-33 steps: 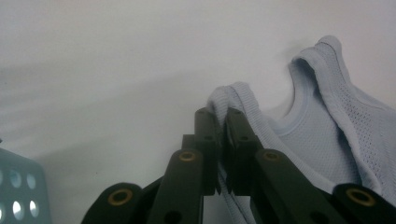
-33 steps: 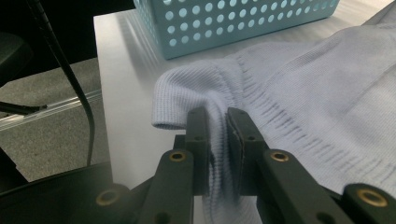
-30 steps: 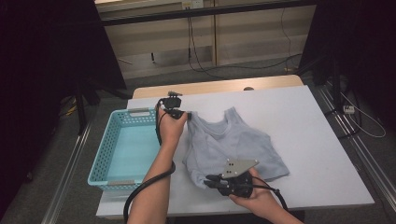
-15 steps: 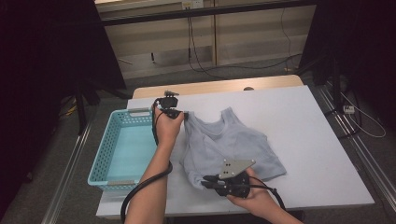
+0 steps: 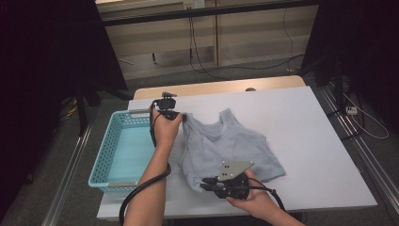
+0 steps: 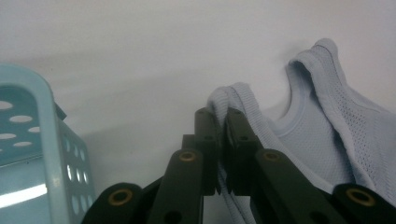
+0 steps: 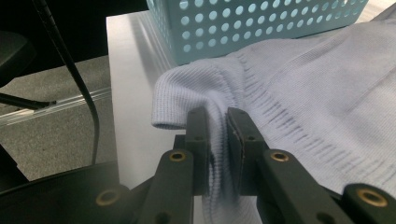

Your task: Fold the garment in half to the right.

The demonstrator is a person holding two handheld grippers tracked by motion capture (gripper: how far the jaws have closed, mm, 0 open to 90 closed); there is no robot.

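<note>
1. You have one top (image 5: pixel 226 146), pale blue, lying on the table.
2. You have one basket (image 5: pixel 109 150), light blue.
3. You have one table (image 5: pixel 310 141), white.
4. You hold two grippers: the left (image 5: pixel 181 115) and the right (image 5: pixel 205 185).

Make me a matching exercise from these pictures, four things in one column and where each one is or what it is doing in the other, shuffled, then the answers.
1. left gripper
2. right gripper
3. basket
4. tank top

A. light blue, at the table's left edge
B. pale garment spread on the table
C. clamped on a shoulder strap
D. clamped on the ribbed hem

Pairs: 1-C, 2-D, 3-A, 4-B
</note>
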